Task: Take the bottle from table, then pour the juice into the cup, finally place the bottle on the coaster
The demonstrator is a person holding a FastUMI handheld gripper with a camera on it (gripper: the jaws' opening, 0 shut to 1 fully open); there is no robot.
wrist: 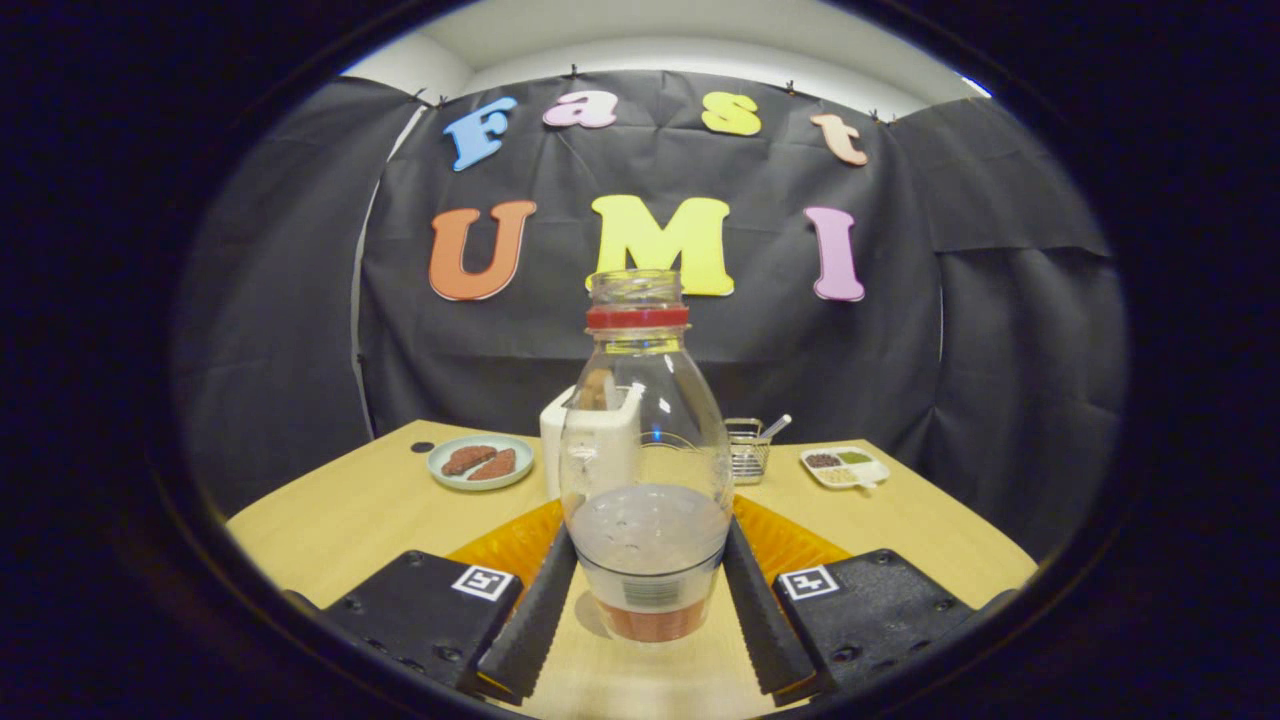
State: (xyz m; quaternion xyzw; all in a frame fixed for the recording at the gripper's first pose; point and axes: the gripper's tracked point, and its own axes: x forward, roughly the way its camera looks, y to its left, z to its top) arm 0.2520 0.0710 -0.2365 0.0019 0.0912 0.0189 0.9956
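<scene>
A clear plastic bottle (pixel 645 430) with a red ring at its open neck stands upright between my fingers. Pale liquid fills its lower part, and its base looks reddish. My gripper (pixel 650 535) is shut on the bottle, with both fingers (pixel 530 620) pressing on its lower sides. An orange coaster (pixel 510 548) lies on the table just beyond the fingertips, spreading out to both sides behind the bottle. A white cup (pixel 592 440) stands farther back, partly hidden by the bottle. I cannot tell whether the bottle's base rests on the table or hangs just above it.
On the wooden table (pixel 350 510), a light plate (pixel 480 462) with brown pieces sits at the back left. A small wire basket (pixel 747 450) and a white divided dish (pixel 843 466) sit at the back right. The black cloth wall rises behind the table.
</scene>
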